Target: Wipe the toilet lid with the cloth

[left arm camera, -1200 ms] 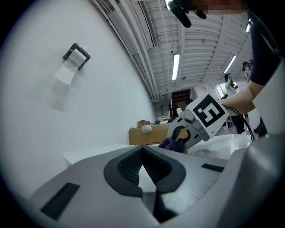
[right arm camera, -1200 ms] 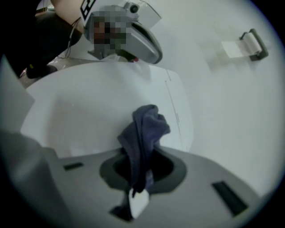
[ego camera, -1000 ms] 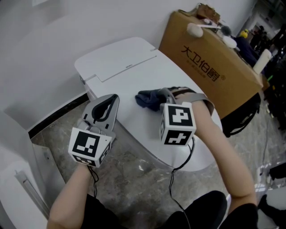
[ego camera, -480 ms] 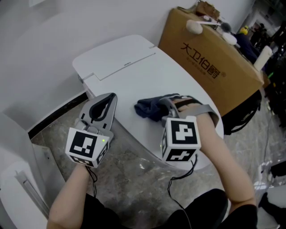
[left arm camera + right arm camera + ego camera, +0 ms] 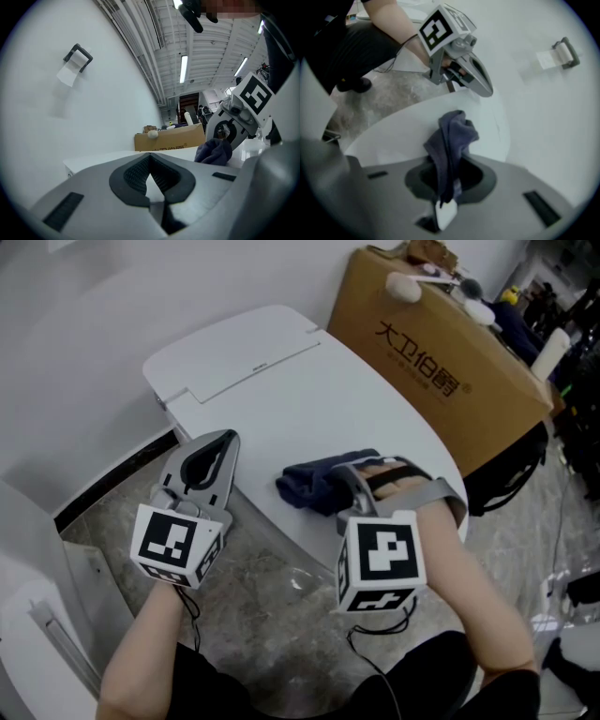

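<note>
Wiping step, by the look of it: right gripper (image 5: 349,486) pinches the dark cloth (image 5: 314,486), bunched on the toilet lid (image 5: 309,399) near its front edge; left gripper (image 5: 217,448) jaws together, empty (idle at the lid's left edge); next probably calls for a sweep across the lid.

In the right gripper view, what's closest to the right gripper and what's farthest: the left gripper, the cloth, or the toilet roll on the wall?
1. cloth: pinched in the jaws of the right gripper, lying on the toilet lid.
2. left gripper: past the lid's far edge, top middle.
3. toilet roll: up on the wall, upper right.
</note>
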Demonstrator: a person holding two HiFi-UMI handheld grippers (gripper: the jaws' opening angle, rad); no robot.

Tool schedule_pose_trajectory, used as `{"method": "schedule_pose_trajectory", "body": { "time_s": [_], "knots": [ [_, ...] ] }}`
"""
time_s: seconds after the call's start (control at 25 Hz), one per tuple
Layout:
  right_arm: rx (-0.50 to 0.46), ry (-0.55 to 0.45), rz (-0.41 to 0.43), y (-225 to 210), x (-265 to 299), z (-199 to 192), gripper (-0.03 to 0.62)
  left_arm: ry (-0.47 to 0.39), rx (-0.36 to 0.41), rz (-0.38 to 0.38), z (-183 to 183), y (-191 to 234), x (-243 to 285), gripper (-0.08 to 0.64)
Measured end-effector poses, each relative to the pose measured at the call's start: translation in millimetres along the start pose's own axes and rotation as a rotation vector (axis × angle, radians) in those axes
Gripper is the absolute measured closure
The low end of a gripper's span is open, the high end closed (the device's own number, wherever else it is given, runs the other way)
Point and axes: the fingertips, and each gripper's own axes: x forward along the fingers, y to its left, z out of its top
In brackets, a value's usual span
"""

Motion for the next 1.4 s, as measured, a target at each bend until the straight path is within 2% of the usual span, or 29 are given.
{"method": "schedule_pose_trajectory", "body": {
  "time_s": [0.52,0.72,0.84,1.0,1.4],
  "knots": [
    [0.024,-0.015,0.005,19,-18,1,0.526,0.004,-0.002,-0.001,-2,1,3,0.549],
    [0.029,-0.018,-0.030,13,-20,-1,0.526,0.003,-0.002,-0.005,-1,1,1,0.549],
    [0.077,-0.006,-0.082,-18,-17,-17,0.526,-0.007,-0.003,-0.008,3,1,-2,0.549],
    [0.090,0.040,-0.163,-76,-4,-43,0.526,-0.016,-0.004,-0.008,6,1,-5,0.549],
    [0.101,0.134,-0.246,-185,67,-96,0.526,-0.028,0.006,-0.030,15,-10,-8,0.549]
  ]
}}
